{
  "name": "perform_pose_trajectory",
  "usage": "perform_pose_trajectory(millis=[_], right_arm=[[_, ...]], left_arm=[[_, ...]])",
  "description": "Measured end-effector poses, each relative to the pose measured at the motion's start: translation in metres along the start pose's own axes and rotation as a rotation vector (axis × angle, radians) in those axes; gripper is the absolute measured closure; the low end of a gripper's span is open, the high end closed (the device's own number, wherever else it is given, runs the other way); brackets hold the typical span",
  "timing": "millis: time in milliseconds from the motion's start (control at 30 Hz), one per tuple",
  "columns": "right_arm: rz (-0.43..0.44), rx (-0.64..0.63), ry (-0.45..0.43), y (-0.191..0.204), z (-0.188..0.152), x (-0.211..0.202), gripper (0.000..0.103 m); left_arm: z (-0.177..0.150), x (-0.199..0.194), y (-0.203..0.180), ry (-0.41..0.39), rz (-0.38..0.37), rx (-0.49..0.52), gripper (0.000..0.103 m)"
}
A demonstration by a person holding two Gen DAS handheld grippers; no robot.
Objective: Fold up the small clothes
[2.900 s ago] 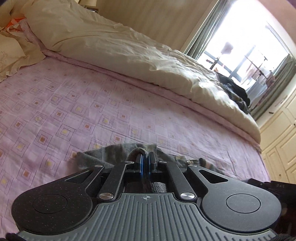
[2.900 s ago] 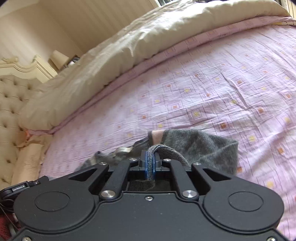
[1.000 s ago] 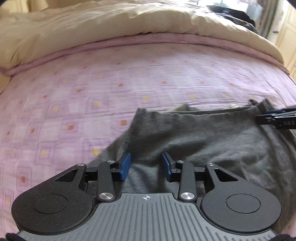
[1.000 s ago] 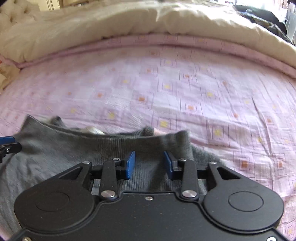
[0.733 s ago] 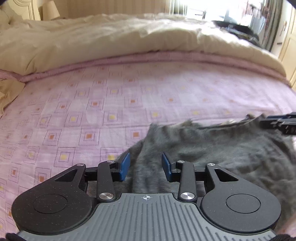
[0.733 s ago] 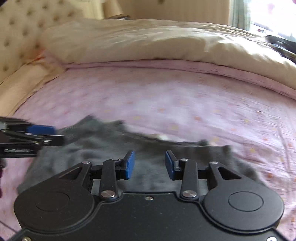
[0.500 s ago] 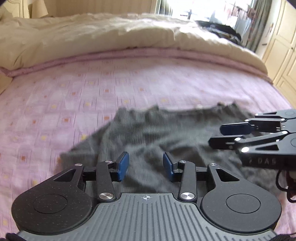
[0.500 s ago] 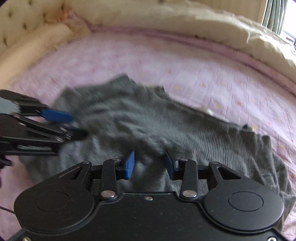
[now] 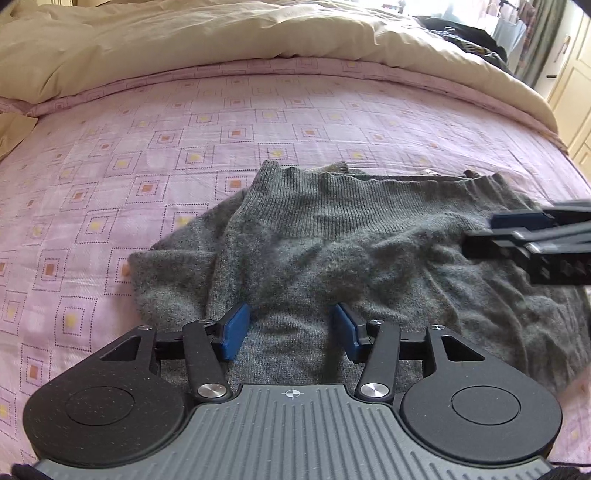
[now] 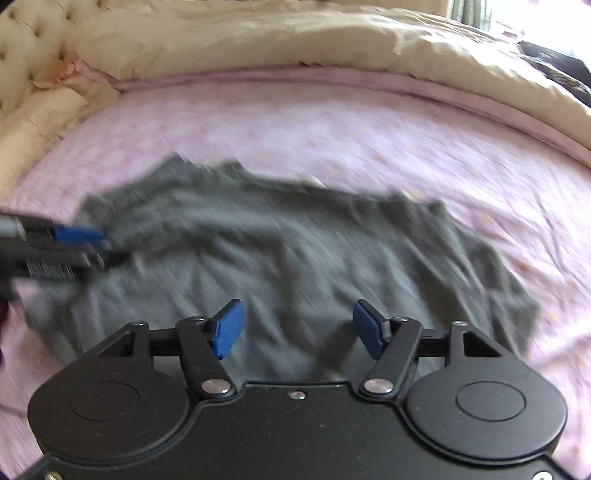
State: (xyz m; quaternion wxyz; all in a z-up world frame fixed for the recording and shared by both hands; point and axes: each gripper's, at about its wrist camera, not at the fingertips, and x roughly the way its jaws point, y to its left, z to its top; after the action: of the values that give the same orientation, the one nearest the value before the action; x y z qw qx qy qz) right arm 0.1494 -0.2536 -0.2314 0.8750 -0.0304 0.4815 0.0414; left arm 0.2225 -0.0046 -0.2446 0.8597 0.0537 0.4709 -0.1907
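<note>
The grey knit sweater (image 9: pixel 354 251) now lies spread and rumpled across the lower centre of both views, released where seconds ago each gripper pinched it aloft. So laying-out looks done and folding can start. The left gripper (image 9: pixel 290 328) and right gripper (image 10: pixel 295 328) hover over it, jaws opening, gripping nothing. Beneath is a pink patterned bedsheet (image 9: pixel 147 147); a cream duvet (image 9: pixel 221 33) fills the top.
</note>
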Motion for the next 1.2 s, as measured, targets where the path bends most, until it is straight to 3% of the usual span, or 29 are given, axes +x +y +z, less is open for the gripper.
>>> perform_pose_trajectory(millis=[100, 233, 367, 433, 700, 900, 1200], right_arm=[[-0.078, 0.060, 0.045, -0.024, -0.027, -0.008, 0.019], [-0.123, 0.153, 0.059, -0.052, -0.043, -0.027, 0.017], [-0.036, 0.304, 0.008, -0.085, -0.053, -0.042, 0.006], [0.011, 0.375, -0.003, -0.102, -0.058, -0.045, 0.006], [0.221, 0.584, 0.014, -0.141, -0.070, -0.022, 0.005], [0.346, 0.593, 0.016, -0.144, -0.072, -0.008, 0.000], [0.493, 0.581, -0.004, -0.156, -0.053, 0.009, 0.000]], left_arm=[[-0.001, 0.000, -0.001, -0.002, -0.003, 0.003, 0.051], [-0.003, 0.002, -0.004, -0.004, -0.016, 0.003, 0.035], [-0.003, 0.008, -0.015, 0.004, -0.011, 0.046, 0.017], [-0.004, 0.012, -0.021, 0.008, 0.001, 0.062, 0.008], [0.006, -0.001, -0.025, 0.031, 0.007, -0.037, 0.006], [0.013, -0.027, -0.051, 0.027, 0.009, -0.075, 0.006], [0.024, 0.014, -0.072, 0.130, 0.067, -0.137, 0.006]])
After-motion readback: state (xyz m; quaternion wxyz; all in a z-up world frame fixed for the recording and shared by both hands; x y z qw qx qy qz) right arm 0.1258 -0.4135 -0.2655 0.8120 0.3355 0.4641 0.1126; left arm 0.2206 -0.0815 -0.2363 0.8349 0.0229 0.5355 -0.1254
